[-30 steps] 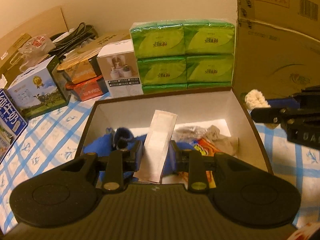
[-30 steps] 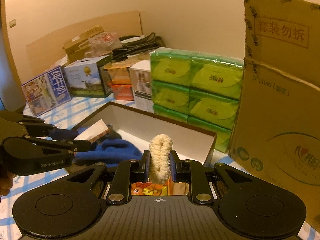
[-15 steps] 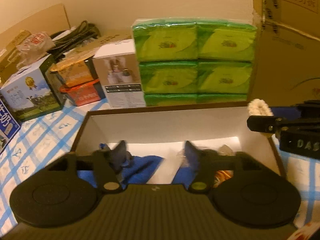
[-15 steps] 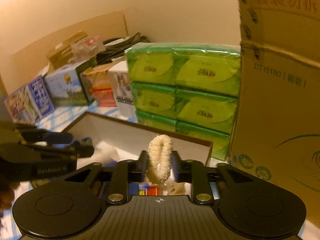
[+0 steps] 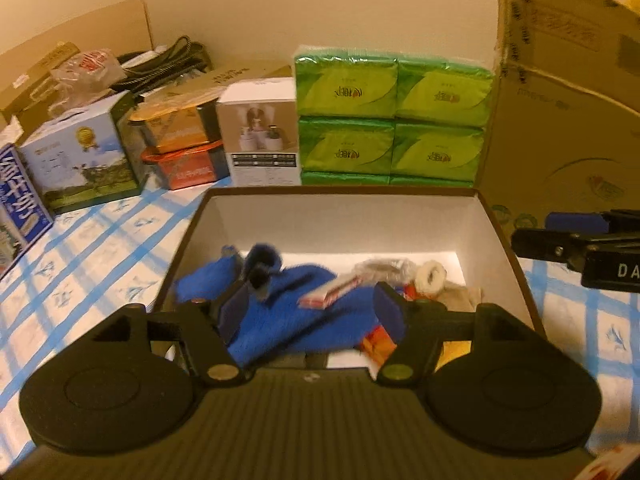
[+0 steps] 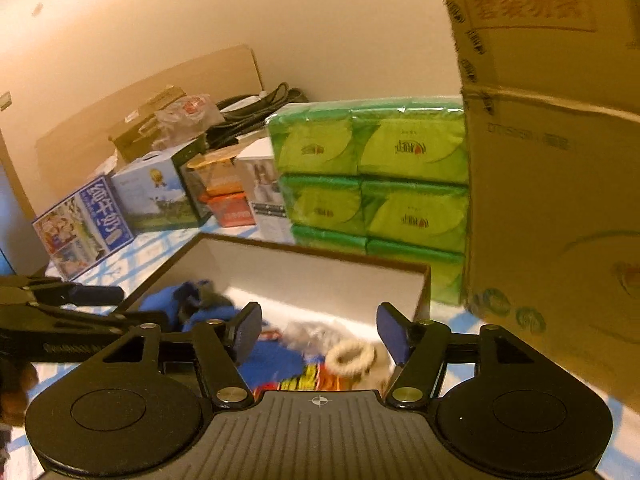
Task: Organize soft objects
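1. Handling first: the cream fluffy loop-shaped hair scrunchie (image 6: 352, 356) looks feather-light and squashy, so take it across one side of the ring, where the pads can bite into the pile. It lies in the open brown cardboard box with white lining (image 6: 422, 280), at 12 o'clock from your right hand-held gripper (image 6: 320, 334), whose jaws have just been opening and stand wide with nothing between them.
2. The blue knitted garment (image 5: 304, 320) is limp and will drape; pinch a thick fold. It lies in the box at 12 o'clock from your left hand-held gripper (image 5: 312, 314), jaws wide and empty after opening.
3. The small flat white packet with red edge (image 5: 332, 294) resting on the knit looks stiffer; grip its long edges.
4. Hard to make out: the orange printed wrappers and crumpled grey-beige stuff beside the scrunchie are blurred, and your gripper bodies hide the box's near wall.
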